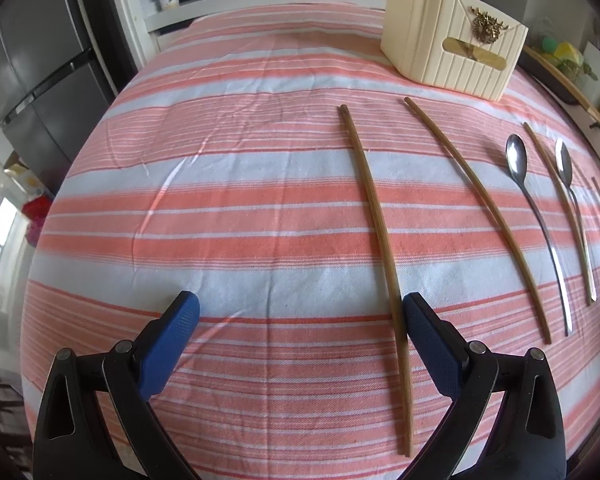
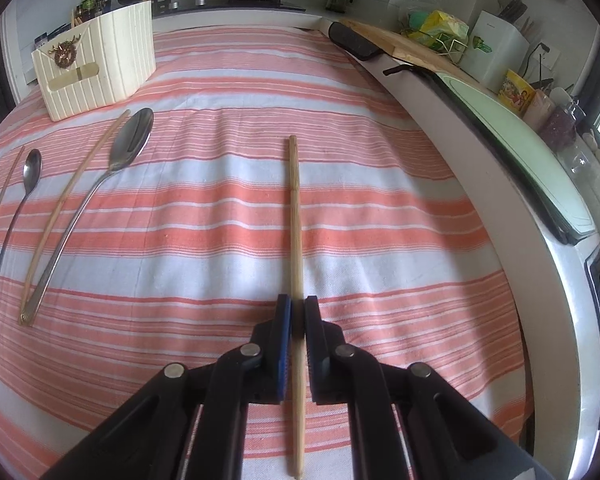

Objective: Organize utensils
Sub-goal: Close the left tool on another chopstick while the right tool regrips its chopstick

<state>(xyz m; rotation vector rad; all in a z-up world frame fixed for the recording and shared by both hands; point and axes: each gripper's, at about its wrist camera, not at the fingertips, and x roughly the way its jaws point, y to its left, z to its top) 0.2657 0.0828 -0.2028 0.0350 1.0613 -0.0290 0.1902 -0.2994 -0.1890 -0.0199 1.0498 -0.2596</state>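
In the left wrist view the left gripper (image 1: pixel 298 312) sits at the bottom of the frame with its blue pads spread wide and nothing between them, over the pink and white striped cloth (image 1: pixel 220 208). Just beside the inner edge of its right-hand pad runs a brown chopstick (image 1: pixel 380 240), lying on the cloth from the lower middle up toward the centre. To its right lies a second chopstick (image 1: pixel 484 216), then a steel spoon (image 1: pixel 540 224), a third chopstick (image 1: pixel 560 208) and a second spoon (image 1: pixel 572 200), with one more thin stick at the right edge. The cream utensil holder (image 1: pixel 452 56) stands in the upper right.

In the right wrist view the holder (image 2: pixel 100 68) stands upper left, with spoons and chopsticks below it along the left side. At bottom centre the right gripper (image 2: pixel 297 312) is clenched on a pale chopstick (image 2: pixel 295 208), which points up the middle of the frame
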